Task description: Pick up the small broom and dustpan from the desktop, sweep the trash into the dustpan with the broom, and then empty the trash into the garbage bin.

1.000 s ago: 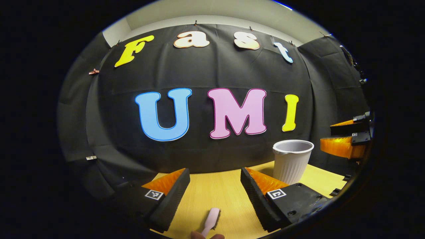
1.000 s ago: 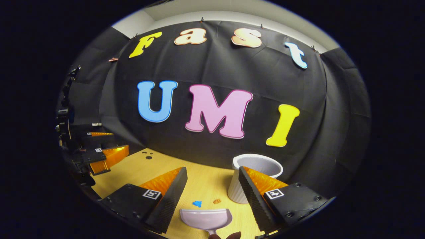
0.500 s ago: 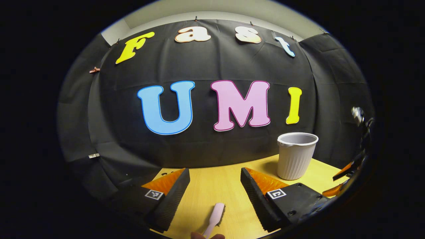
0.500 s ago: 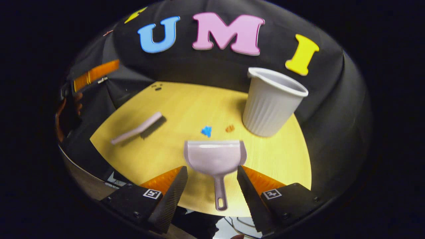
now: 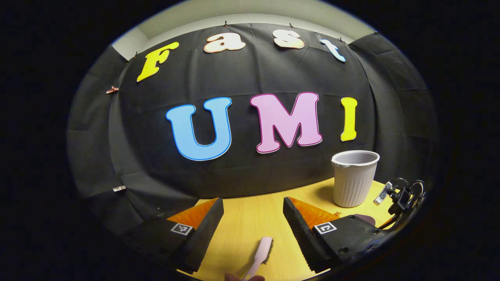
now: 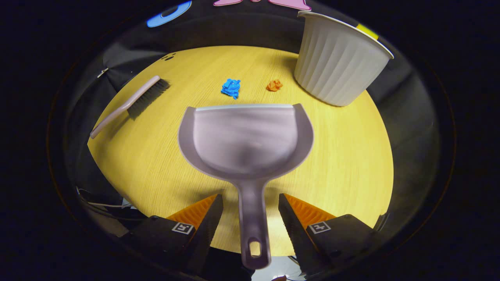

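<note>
Yellow wooden desktop (image 6: 343,156) carries dustpan (image 6: 246,136), broom (image 6: 129,103), two paper scraps and ribbed bin (image 6: 336,66). Right gripper (image 6: 250,212) gapes astride the dustpan handle, untouched. Left gripper (image 5: 253,218) spread wide above the broom.

Desktop (image 6: 343,164), from my right gripper view: dustpan (image 6: 246,136) lay at centre, handle toward me between my right gripper's (image 6: 250,218) fingers. 2 trash scraps (image 6: 231,87) lay just beyond its front edge. Garbage bin (image 6: 336,66) stood far right. Broom (image 6: 129,103) lay far left.
</note>
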Tool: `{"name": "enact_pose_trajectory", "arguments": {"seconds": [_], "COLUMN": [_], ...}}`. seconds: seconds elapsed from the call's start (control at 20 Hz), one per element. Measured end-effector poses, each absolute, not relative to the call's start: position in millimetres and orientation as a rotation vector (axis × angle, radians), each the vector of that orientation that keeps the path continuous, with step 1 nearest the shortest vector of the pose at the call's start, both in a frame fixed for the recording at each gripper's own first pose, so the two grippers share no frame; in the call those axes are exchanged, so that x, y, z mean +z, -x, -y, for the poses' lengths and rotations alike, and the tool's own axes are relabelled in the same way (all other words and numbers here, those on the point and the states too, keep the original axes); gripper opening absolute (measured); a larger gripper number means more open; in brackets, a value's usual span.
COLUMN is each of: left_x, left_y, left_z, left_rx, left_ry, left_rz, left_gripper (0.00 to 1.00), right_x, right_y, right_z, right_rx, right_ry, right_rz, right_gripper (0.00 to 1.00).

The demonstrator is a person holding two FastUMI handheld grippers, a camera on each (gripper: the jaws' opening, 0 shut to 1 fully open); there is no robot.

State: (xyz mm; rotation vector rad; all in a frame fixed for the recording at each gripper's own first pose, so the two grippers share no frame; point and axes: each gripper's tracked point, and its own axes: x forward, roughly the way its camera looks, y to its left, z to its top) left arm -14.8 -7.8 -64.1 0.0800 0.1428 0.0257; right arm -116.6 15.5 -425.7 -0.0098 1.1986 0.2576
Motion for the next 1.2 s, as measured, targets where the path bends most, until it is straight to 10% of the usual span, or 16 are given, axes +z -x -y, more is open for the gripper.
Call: {"name": "enact_pose_trajectory", "arguments": {"seconds": [0.4,0.55,1.2], "left_x": [-86,-104,-323], "left_y": [20,18,38], "left_z": [-6,-15,0], "left_rx": [0.079,0.108,-0.192], "left_ry": [-0.088,-0.096,0.042], "left_rz": [-0.201,-0.26,-0.945], "left_gripper": [0.97,0.97,0.95], "right_x": [-440,-443,-398], "right_y": [91,87,118], "right_z": [-24,-24,4], "right_rx": [0.255,0.252,0.326], "right_ry": [-0.028,-0.025,-0.001], "right_rz": [-1.244,-1.26,-1.131], "right_gripper": [0.71,0.39,0.37]}}
